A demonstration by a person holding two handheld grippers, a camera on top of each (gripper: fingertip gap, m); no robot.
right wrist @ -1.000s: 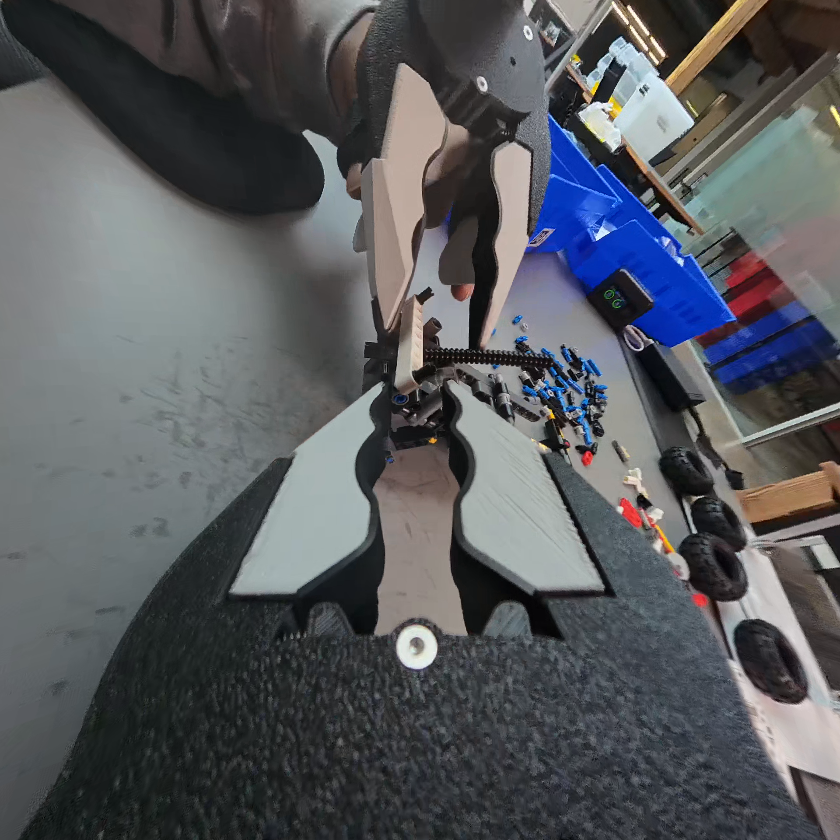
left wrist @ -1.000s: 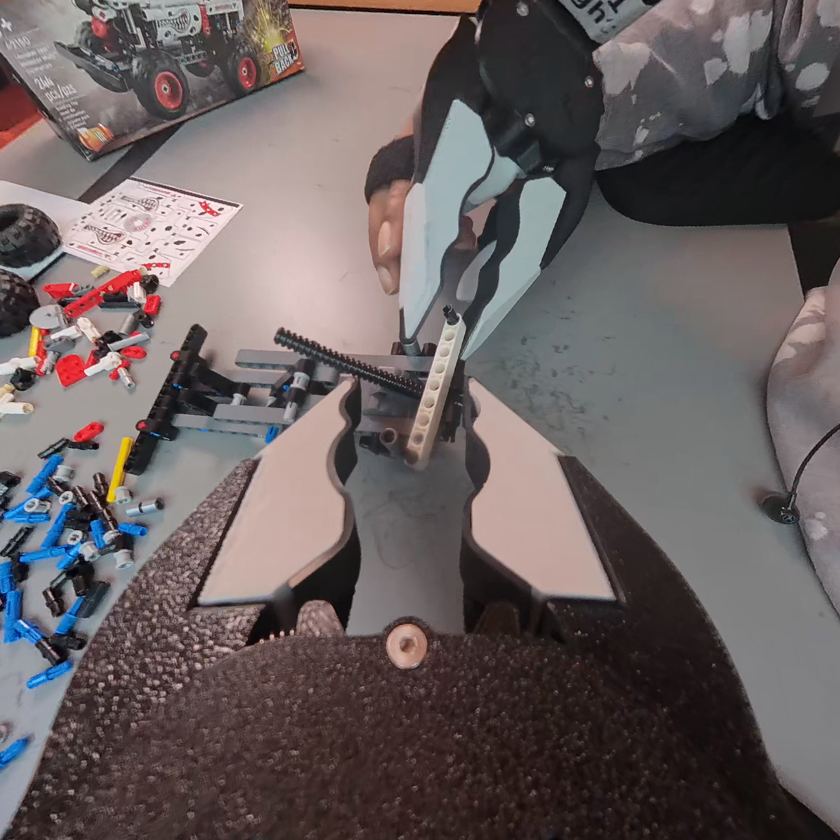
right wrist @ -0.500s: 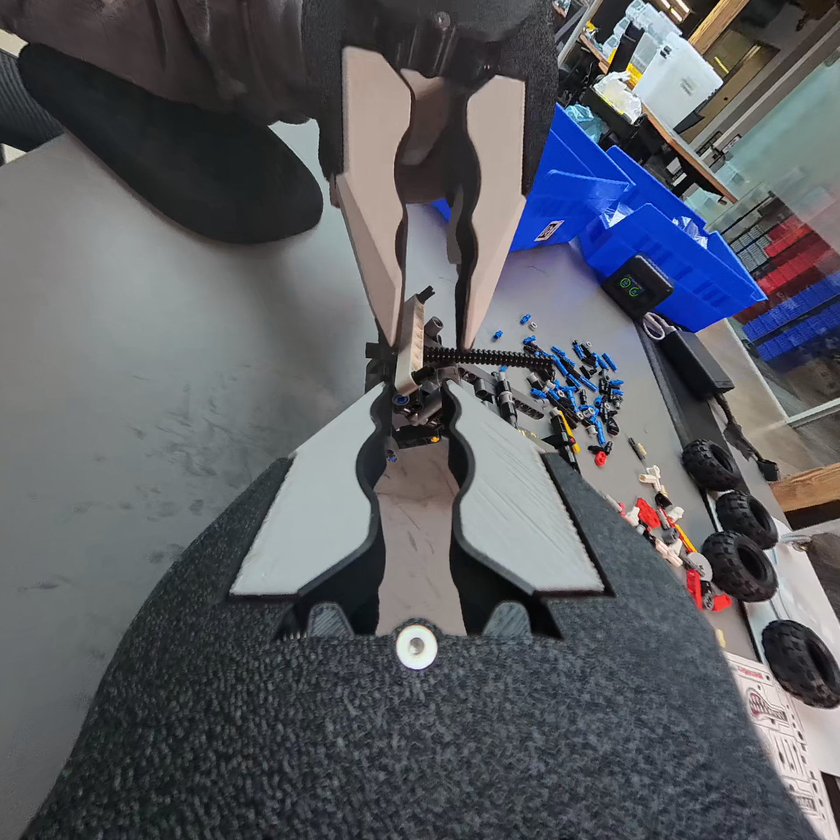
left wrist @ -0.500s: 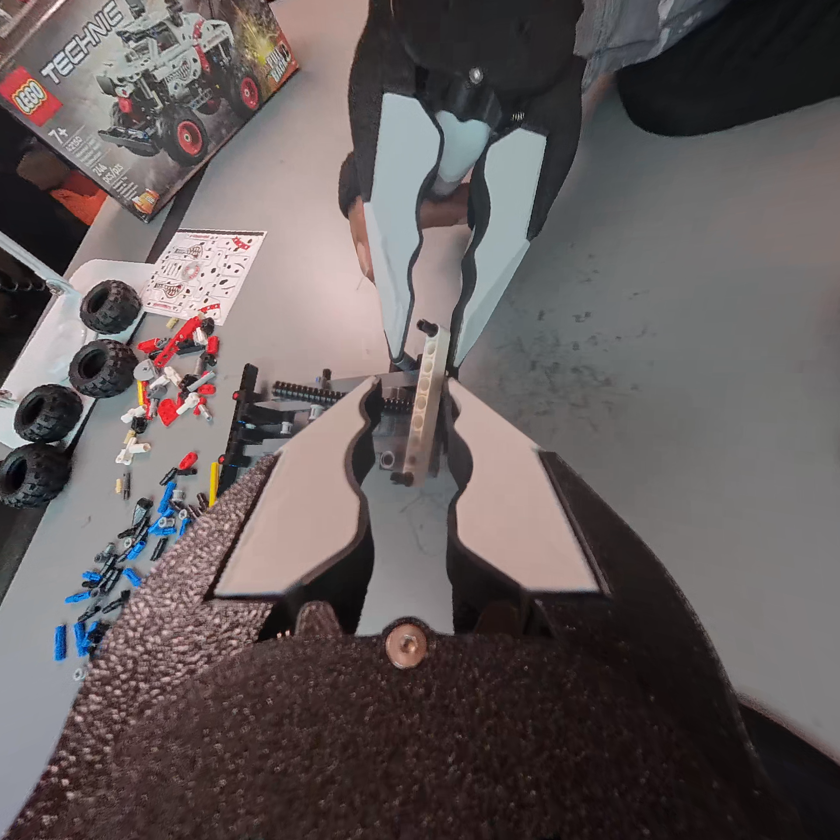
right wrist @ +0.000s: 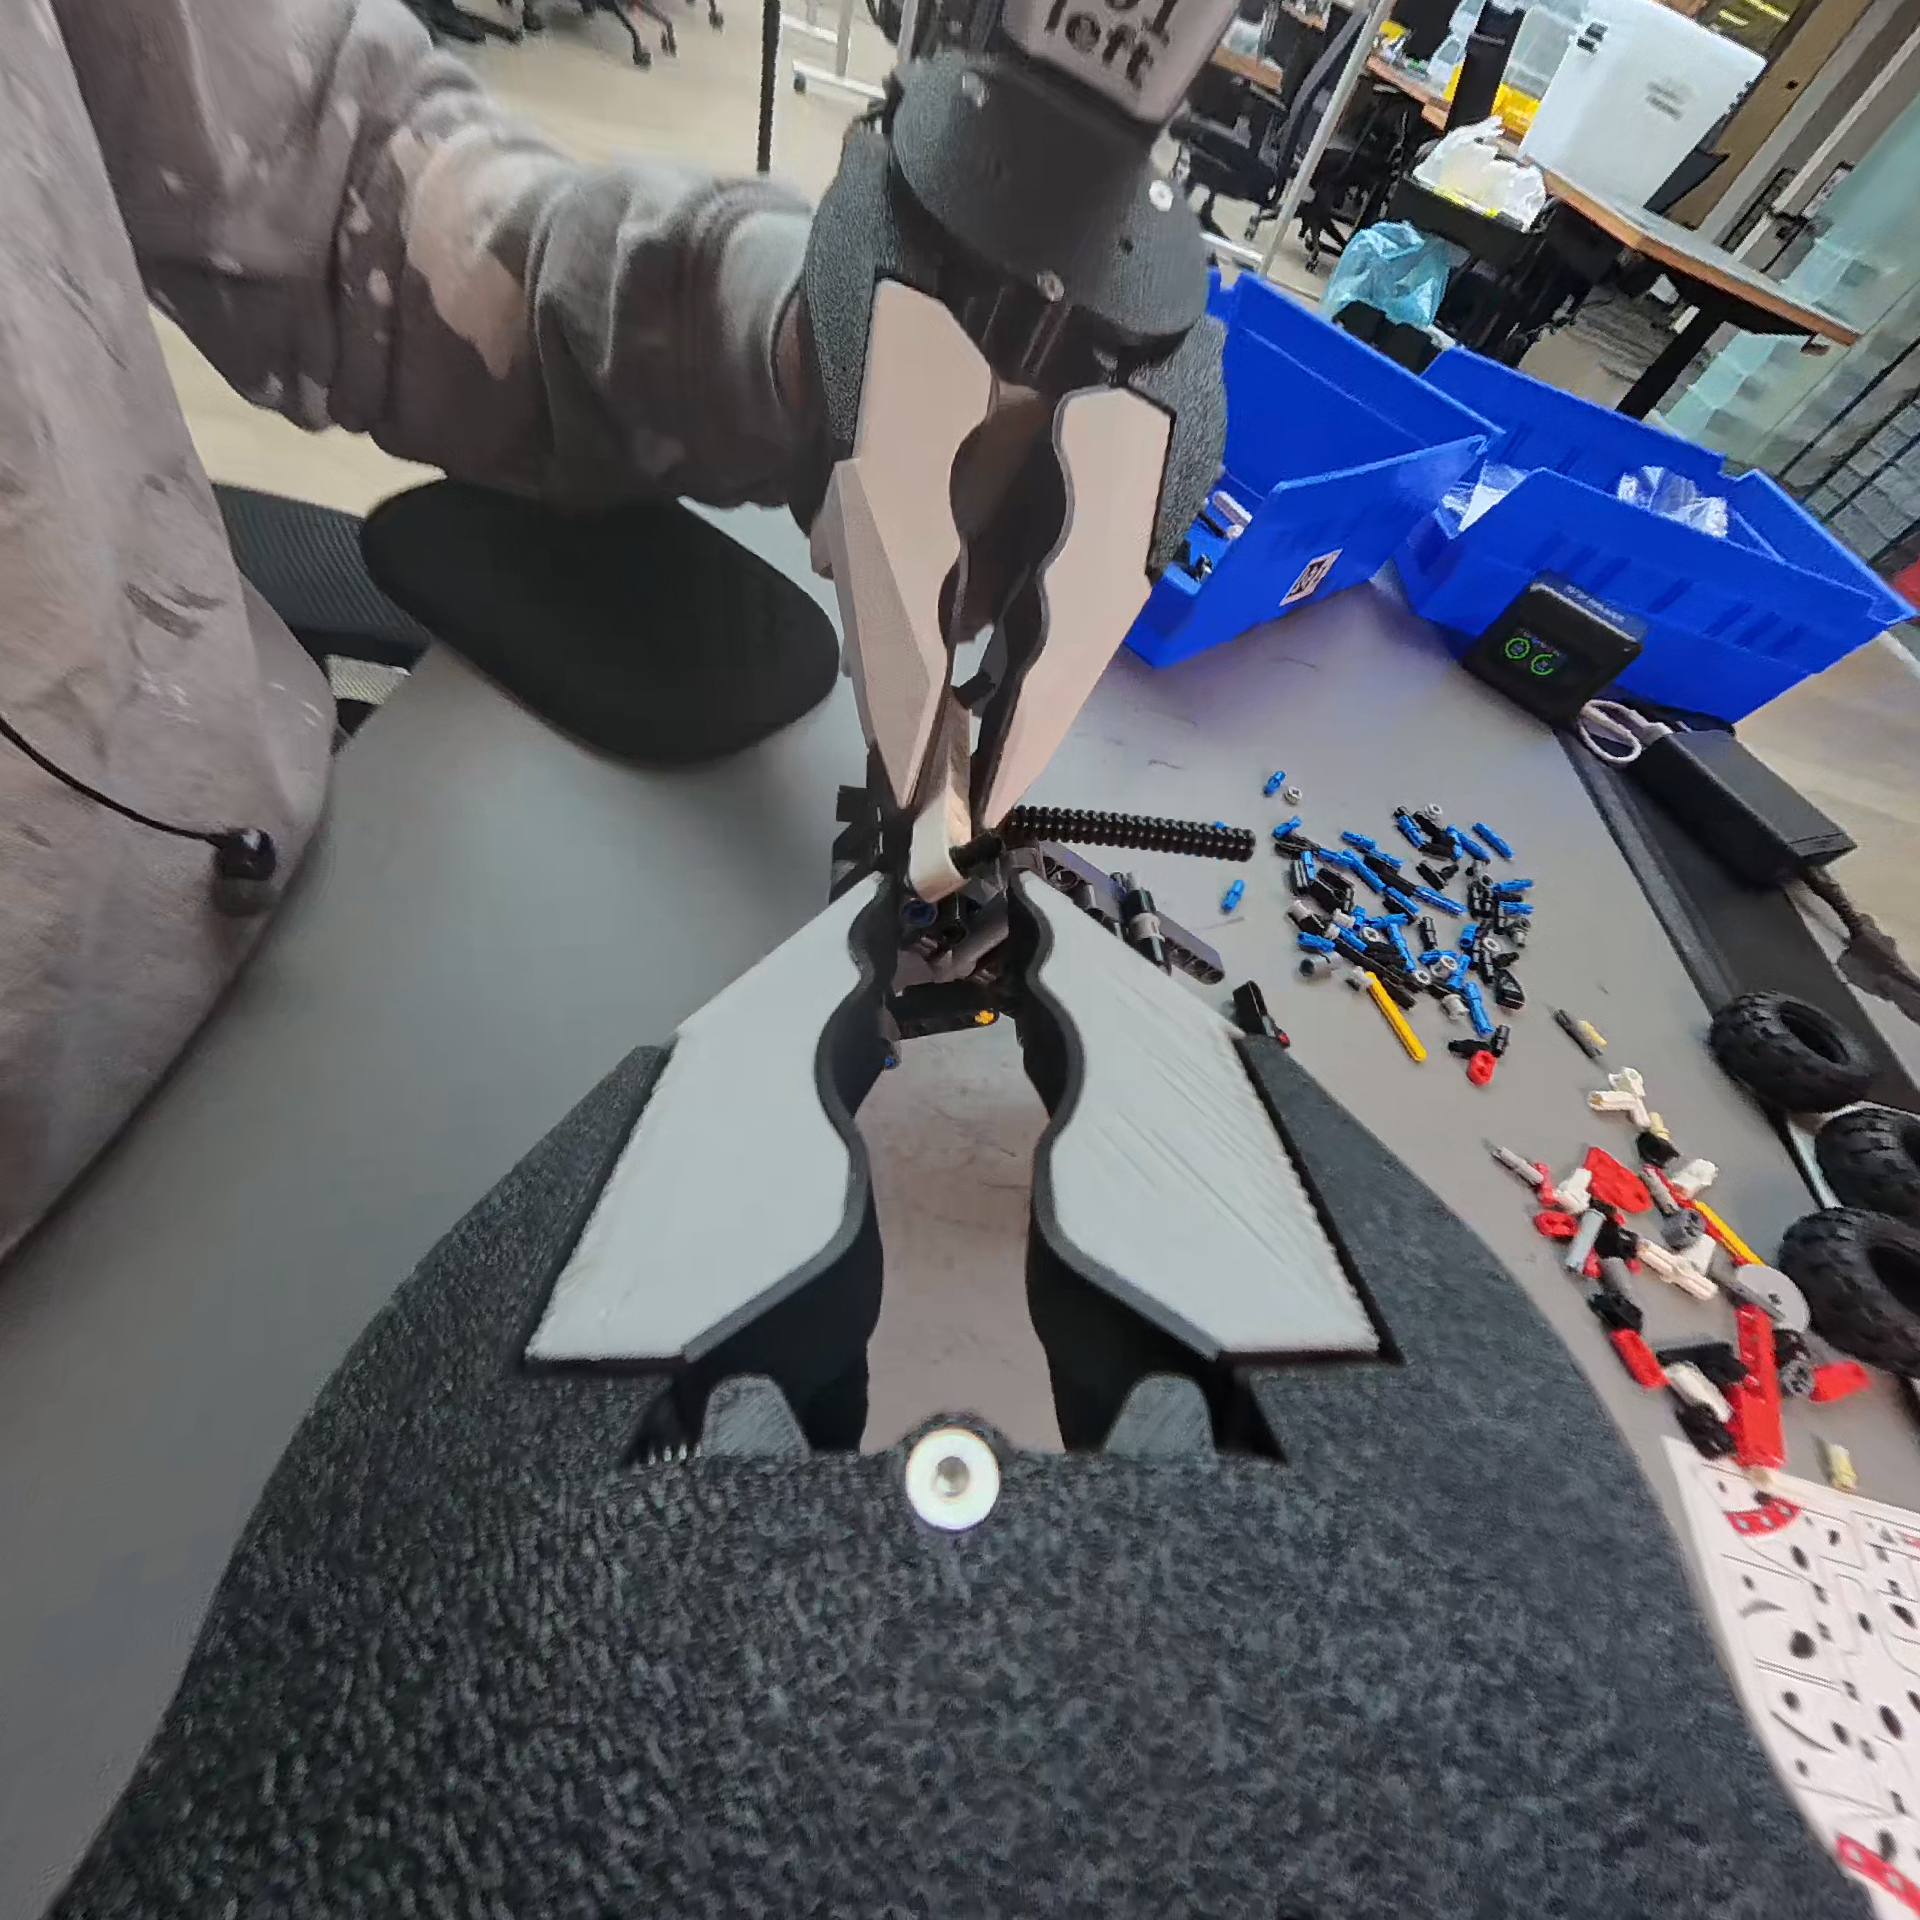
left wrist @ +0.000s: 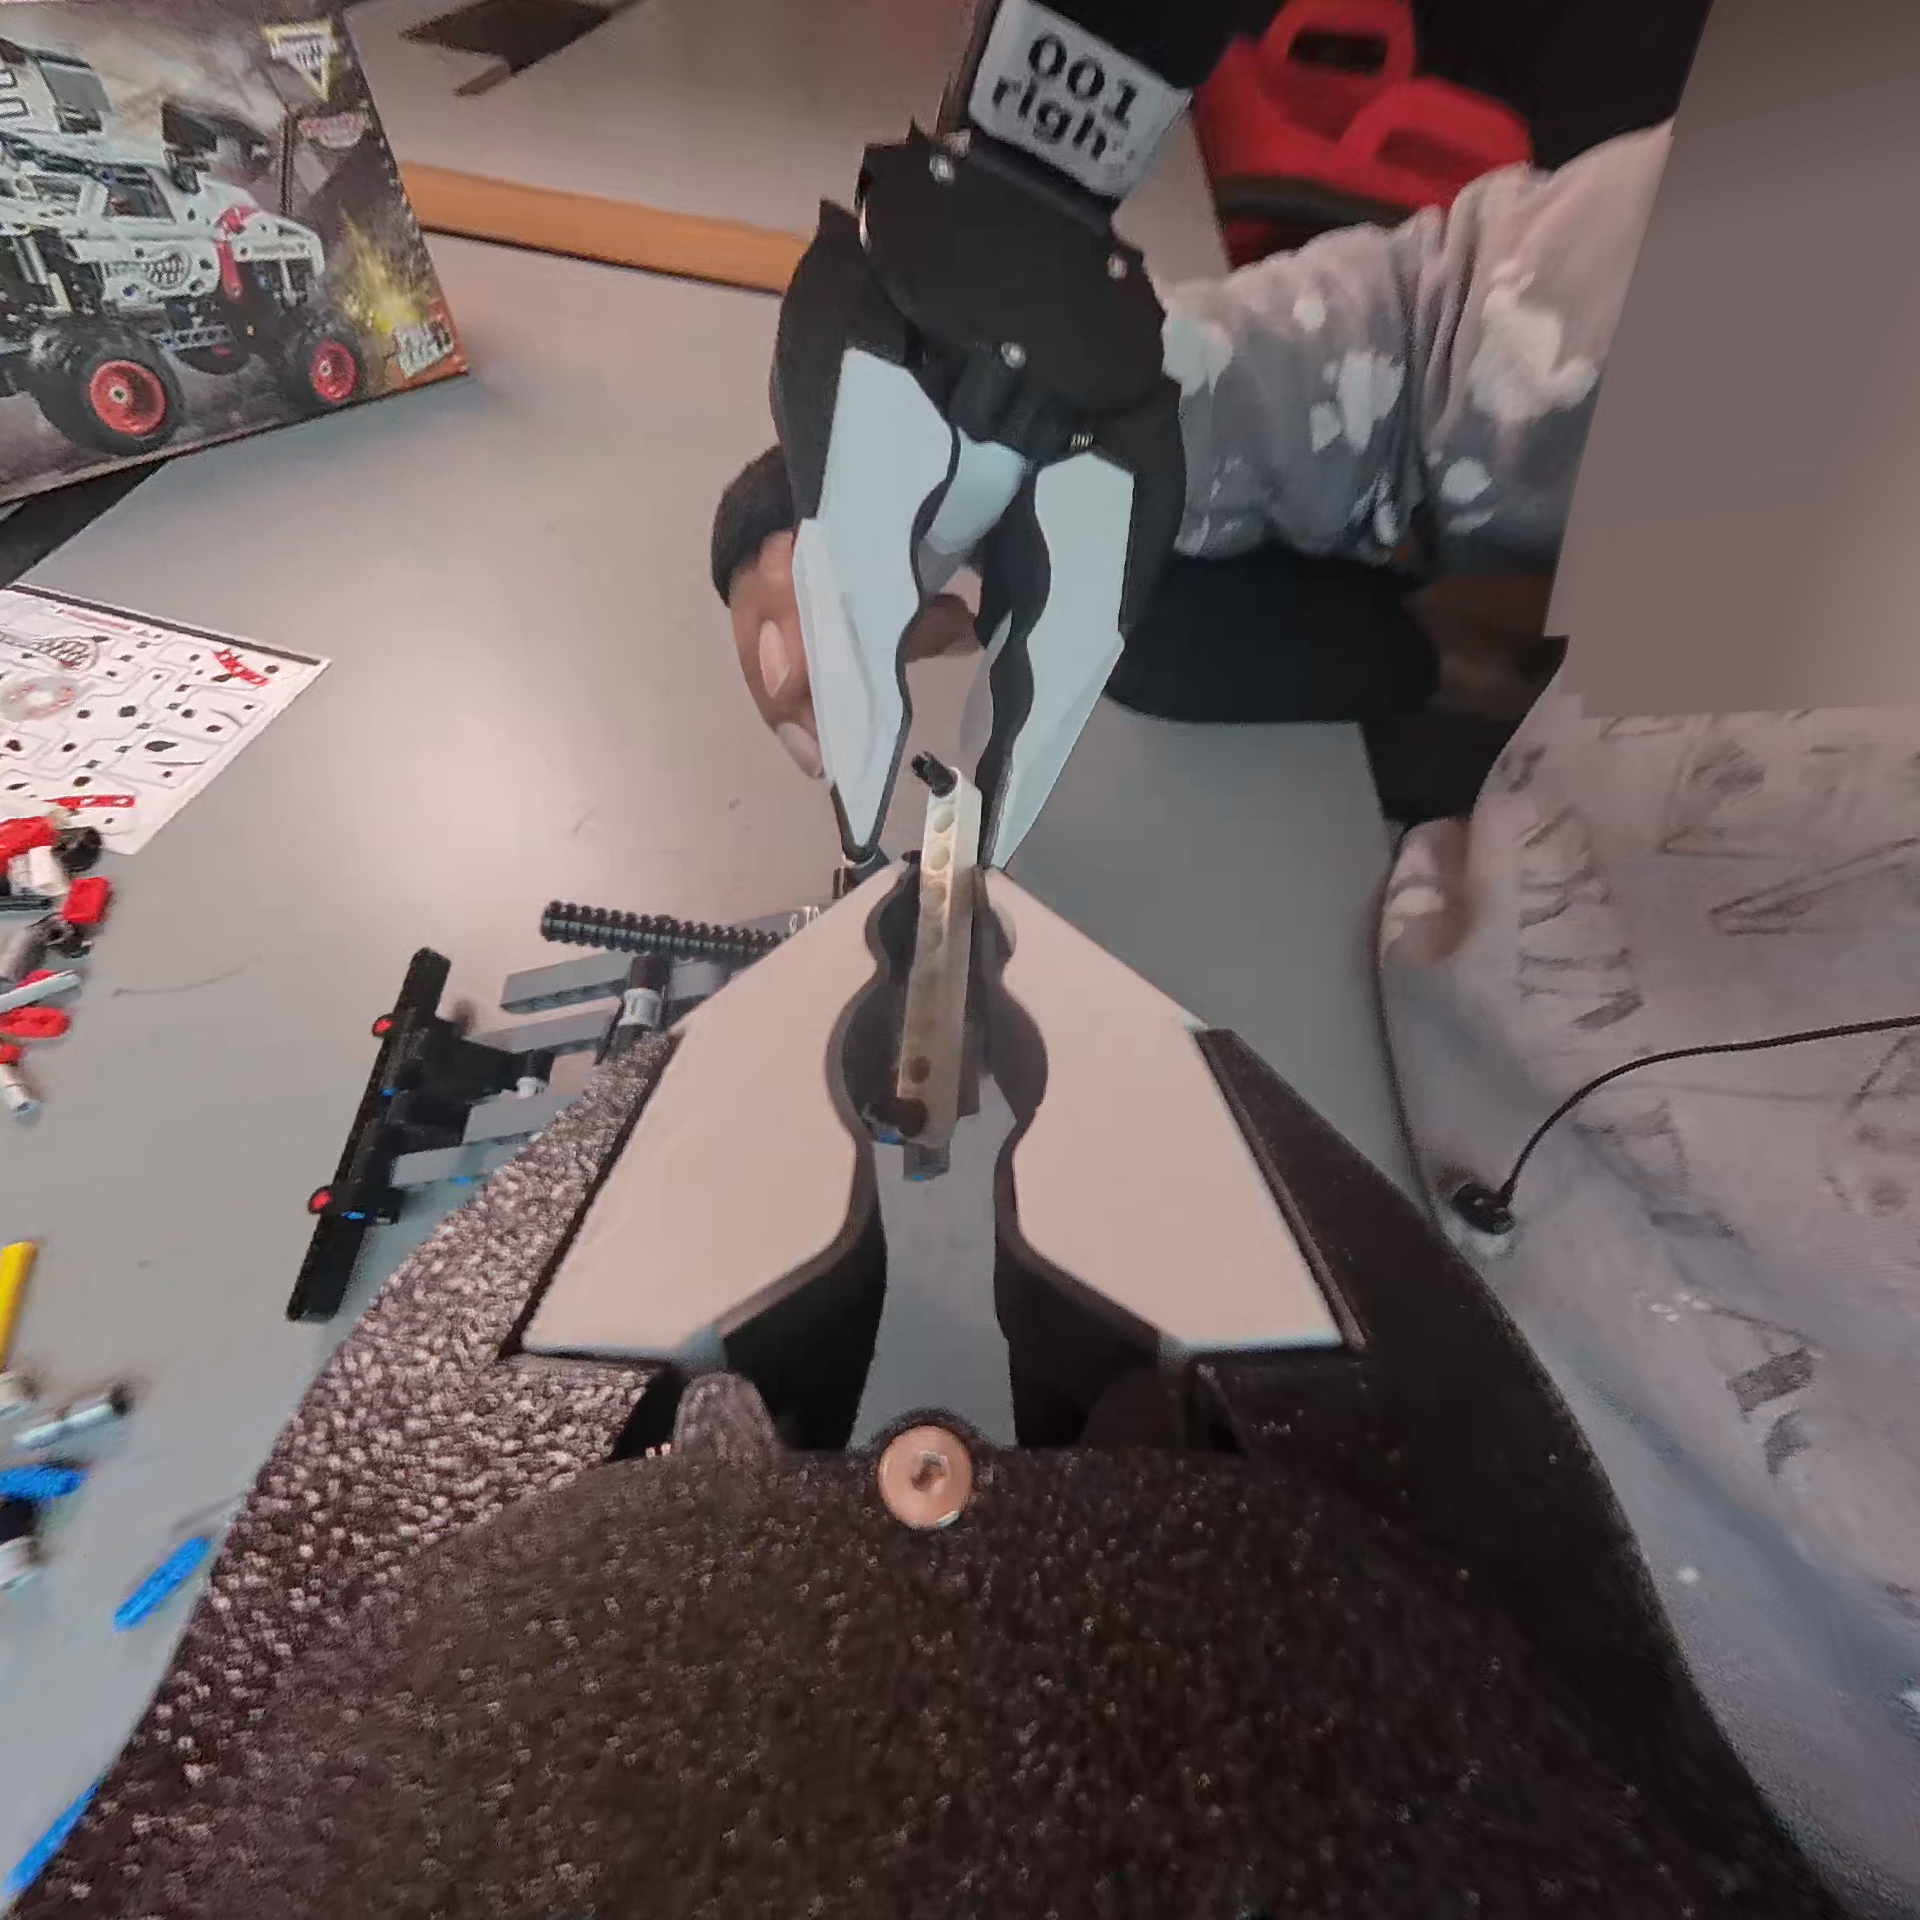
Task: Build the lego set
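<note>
At frame centre we found the left gripper (left wrist: 935, 883) pinching the white holed beam (left wrist: 940, 997), and the right gripper (right wrist: 951, 888) clamped on the chassis assembly (right wrist: 940, 961). We judged both light, rigid and best gripped on flat faces.

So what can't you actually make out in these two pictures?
- Left wrist view: whether the white beam is pinned to the chassis; the left gripper hides the joint.
- Right wrist view: what the right gripper pinches; parts are crowded there.
- Left wrist view: loose parts blurred and cut off.
</note>
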